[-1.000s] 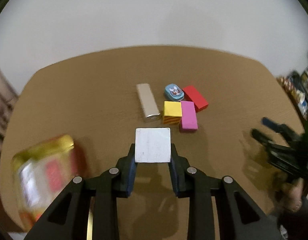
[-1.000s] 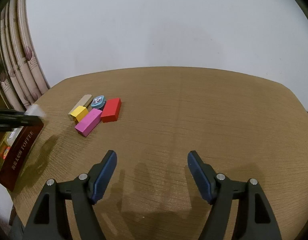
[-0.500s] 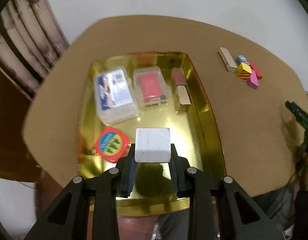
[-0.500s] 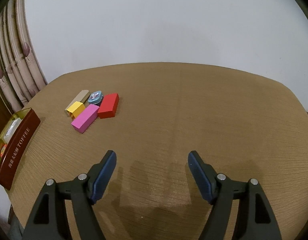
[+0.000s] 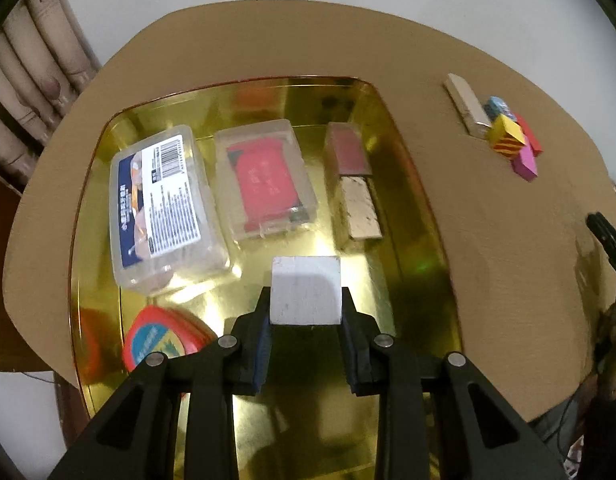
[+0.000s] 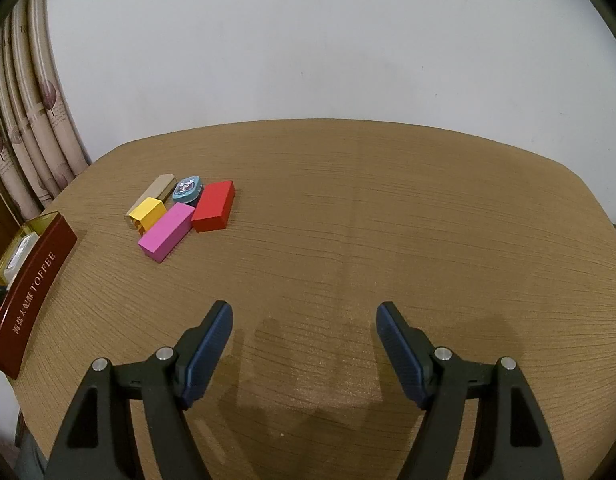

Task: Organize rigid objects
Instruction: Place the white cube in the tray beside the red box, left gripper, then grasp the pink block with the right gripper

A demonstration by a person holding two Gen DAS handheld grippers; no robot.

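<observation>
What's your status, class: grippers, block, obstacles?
Left gripper shut on white block, over gold tin. Right gripper open, holding nothing. Bare tin floor below; clear boxes lie further in.

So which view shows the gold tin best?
The left wrist view: it looks down into the gold tin, showing its interior and contents, with the white block held above. The right wrist view catches only its red TOFFEE side wall at the left edge.

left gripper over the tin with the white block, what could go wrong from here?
1. The white block sits only at the tips of the left gripper; it could slip and drop early.
2. Bare floor in the gold tin is tight: the block may land on the red round tin or clear box.
</observation>
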